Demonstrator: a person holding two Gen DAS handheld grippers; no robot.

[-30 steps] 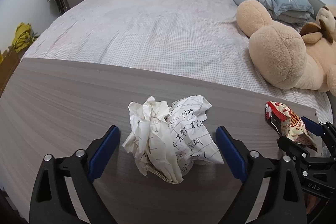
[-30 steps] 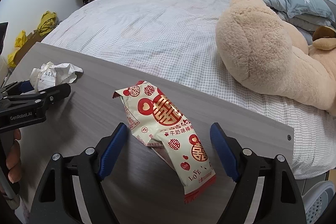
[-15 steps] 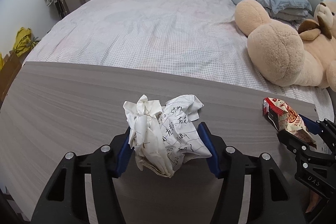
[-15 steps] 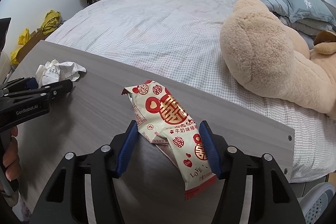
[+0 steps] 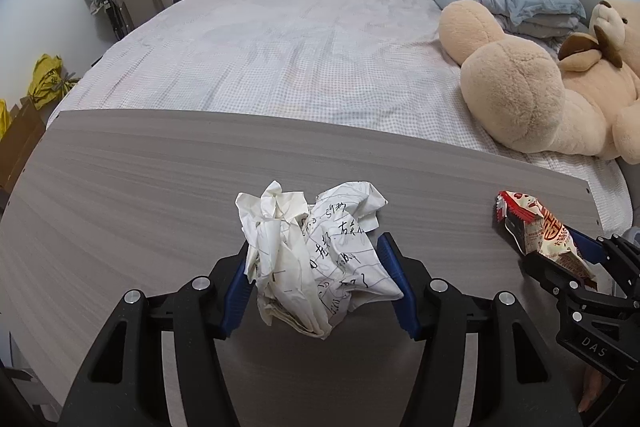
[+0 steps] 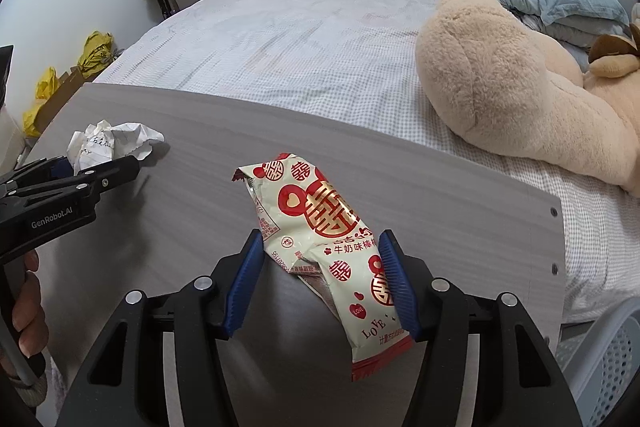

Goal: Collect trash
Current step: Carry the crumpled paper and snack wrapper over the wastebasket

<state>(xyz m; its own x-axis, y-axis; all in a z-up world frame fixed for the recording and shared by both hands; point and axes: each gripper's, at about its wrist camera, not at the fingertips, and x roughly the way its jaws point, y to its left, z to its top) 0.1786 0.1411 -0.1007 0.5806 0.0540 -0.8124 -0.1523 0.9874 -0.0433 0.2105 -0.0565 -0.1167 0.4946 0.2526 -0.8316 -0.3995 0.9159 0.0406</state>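
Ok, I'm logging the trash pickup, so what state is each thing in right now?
left tongs: shut on the crumpled paper
crumpled paper: balled up, clamped between blue pads
right tongs: shut on the snack wrapper
snack wrapper: creased, gripped across its width
wooden board: bare around the trash
teddy bear: lying on the bed

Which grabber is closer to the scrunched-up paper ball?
Left. The left gripper is clamped around the crumpled paper. The right gripper is off to its right, pinching the snack wrapper.

Crumpled handwritten paper [image 5: 316, 259] and red-white snack wrapper [image 6: 332, 243], both seemingly lifted off the board.
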